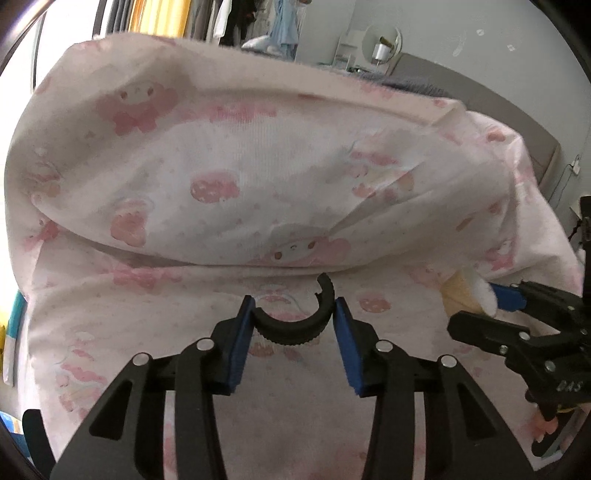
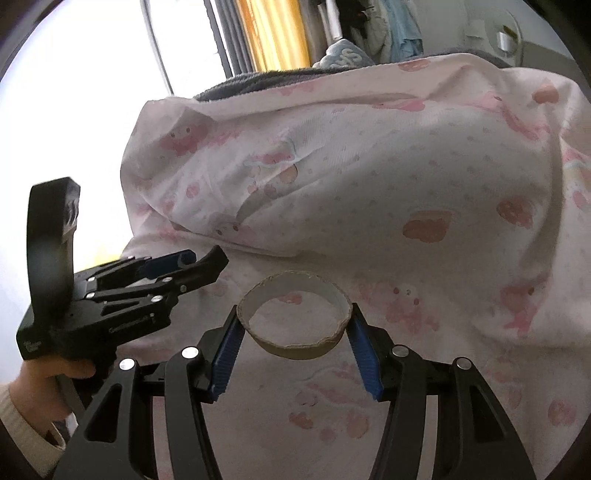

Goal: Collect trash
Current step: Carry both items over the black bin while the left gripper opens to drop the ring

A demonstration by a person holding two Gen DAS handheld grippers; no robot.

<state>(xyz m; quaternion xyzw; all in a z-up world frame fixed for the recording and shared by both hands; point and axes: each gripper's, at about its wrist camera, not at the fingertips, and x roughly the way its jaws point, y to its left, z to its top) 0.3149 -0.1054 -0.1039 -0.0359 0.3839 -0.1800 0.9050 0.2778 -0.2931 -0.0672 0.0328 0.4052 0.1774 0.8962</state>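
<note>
Both pairs of fingers are closed on trash. On my left gripper [image 1: 293, 326] the blue pads press the two ends of a broken black plastic ring [image 1: 295, 325], a ribbed C-shaped piece with its open side turned up and away from me. On my right gripper [image 2: 295, 325] the pads squeeze a cardboard tape core [image 2: 295, 314] across its width, hole facing up.

Taking the black ring as my landmark: it hangs just above the pink printed bedsheet [image 1: 184, 302], and the tape core is off to its right, in the other hand, near but apart.

My worry is the ring. It is held only at its tips, and being open it can flex, so I judge it could spring out or swivel between the pads if I swing the hand quickly. The thin-walled core could buckle under more squeeze or slide off the smooth pads.

Beyond the ring a puffy duvet [image 1: 240, 155] in the same print rises as a high fold; I would lift clear of it. Farther behind are hanging clothes [image 1: 229, 18] and a yellow curtain [image 1: 162, 16]. No bin shows in either view.
</note>
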